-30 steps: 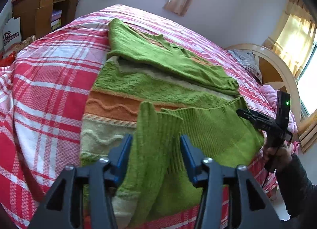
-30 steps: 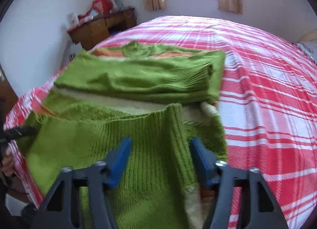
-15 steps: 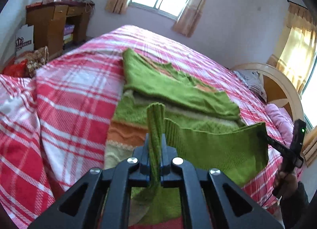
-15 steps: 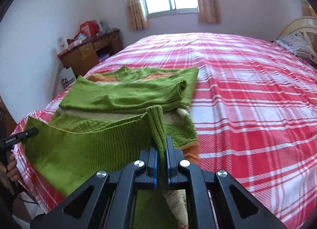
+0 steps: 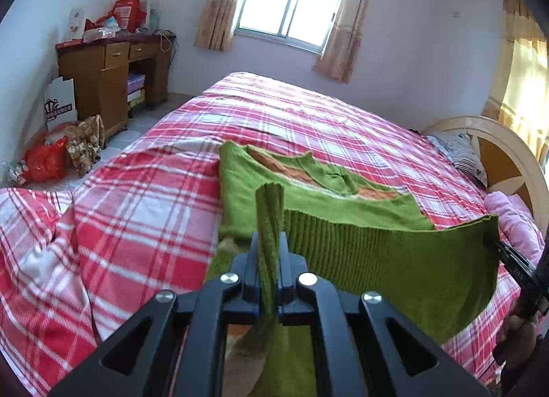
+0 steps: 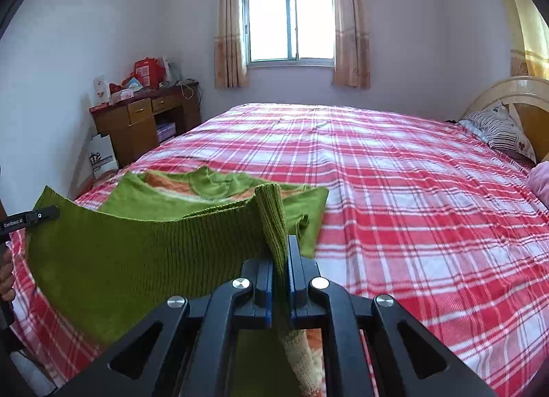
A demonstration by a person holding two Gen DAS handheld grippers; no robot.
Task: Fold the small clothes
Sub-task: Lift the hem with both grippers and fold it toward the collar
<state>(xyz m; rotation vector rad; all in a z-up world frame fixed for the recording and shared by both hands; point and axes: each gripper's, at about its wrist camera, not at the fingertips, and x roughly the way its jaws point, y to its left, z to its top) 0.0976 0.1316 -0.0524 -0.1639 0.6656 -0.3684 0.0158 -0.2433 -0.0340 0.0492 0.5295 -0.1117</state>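
Note:
A green knit sweater (image 5: 319, 204) with orange and cream bands lies on the red plaid bed (image 5: 308, 115), its sleeves folded across it. My left gripper (image 5: 269, 242) is shut on one corner of its ribbed hem (image 5: 394, 259). My right gripper (image 6: 280, 249) is shut on the other hem corner. The hem (image 6: 137, 252) is lifted off the bed and stretched between the two grippers. The upper sweater part (image 6: 212, 187) stays flat on the bed. Each gripper shows at the edge of the other's view, the right one at the right (image 5: 514, 263) and the left one at the left (image 6: 31, 216).
A wooden desk (image 5: 109, 67) with boxes and bags stands at the left wall. A red bag (image 5: 44, 160) lies on the floor. Pillows (image 6: 497, 132) and the headboard (image 5: 507, 160) are at the right. A window (image 6: 290, 26) is at the far wall.
Both grippers went from open around the hem to shut on it, then lifted it off the bed and higher, stretching it between them.

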